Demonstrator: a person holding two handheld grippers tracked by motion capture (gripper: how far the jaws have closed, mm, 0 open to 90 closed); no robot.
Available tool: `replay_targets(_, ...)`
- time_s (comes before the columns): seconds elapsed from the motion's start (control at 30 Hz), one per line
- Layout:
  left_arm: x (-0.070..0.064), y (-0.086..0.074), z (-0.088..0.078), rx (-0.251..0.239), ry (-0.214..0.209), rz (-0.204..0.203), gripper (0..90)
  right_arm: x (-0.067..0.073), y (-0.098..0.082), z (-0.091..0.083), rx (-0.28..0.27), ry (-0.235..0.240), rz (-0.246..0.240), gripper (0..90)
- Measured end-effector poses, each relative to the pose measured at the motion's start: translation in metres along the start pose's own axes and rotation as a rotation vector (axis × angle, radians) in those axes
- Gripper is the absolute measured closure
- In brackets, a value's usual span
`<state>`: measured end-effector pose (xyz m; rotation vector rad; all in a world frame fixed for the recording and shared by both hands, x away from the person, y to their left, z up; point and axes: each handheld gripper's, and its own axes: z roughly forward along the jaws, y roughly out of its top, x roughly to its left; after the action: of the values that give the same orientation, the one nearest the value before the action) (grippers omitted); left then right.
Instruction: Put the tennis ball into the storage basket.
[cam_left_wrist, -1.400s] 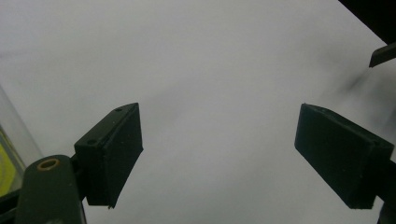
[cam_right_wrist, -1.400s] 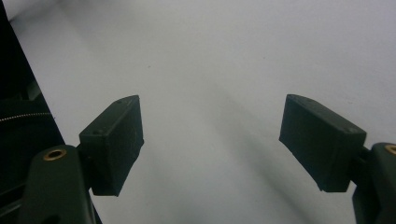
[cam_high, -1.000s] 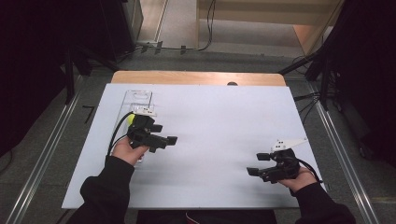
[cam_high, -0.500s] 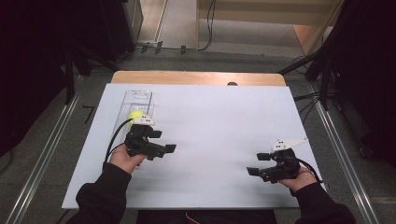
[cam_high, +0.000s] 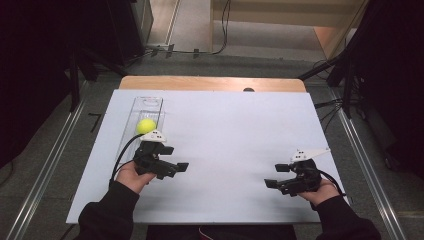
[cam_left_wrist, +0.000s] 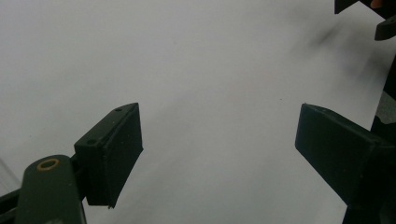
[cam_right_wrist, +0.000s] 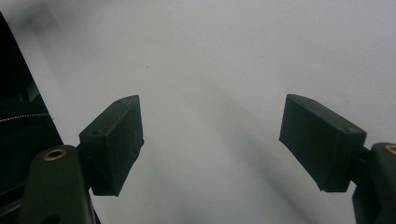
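Bare table (cam_high: 225, 130) between grippers; ball (cam_high: 146, 126) far-left.

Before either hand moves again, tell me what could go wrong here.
1. The tennis ball sits in the clear tray just beyond the left gripper, whose cable trails beside it; a snag might jolt the tray and roll the ball.
2. Both grippers are open and empty, with the right gripper far across the white table.

Even, soft light falls on the white table (cam_high: 235, 130), which looks bright against dark surroundings. Both gripper views are hazy, with blurred shadows streaking the surface and the jaws slightly out of focus.
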<state>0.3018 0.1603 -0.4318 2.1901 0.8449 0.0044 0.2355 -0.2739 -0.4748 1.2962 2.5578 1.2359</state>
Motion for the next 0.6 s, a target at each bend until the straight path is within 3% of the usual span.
replay_targets(0.6,-0.006,-0.020,0.002,0.019,-0.012,0.024,15.8,0.000,0.000,0.000,-0.003,0.000,0.003,19.7)
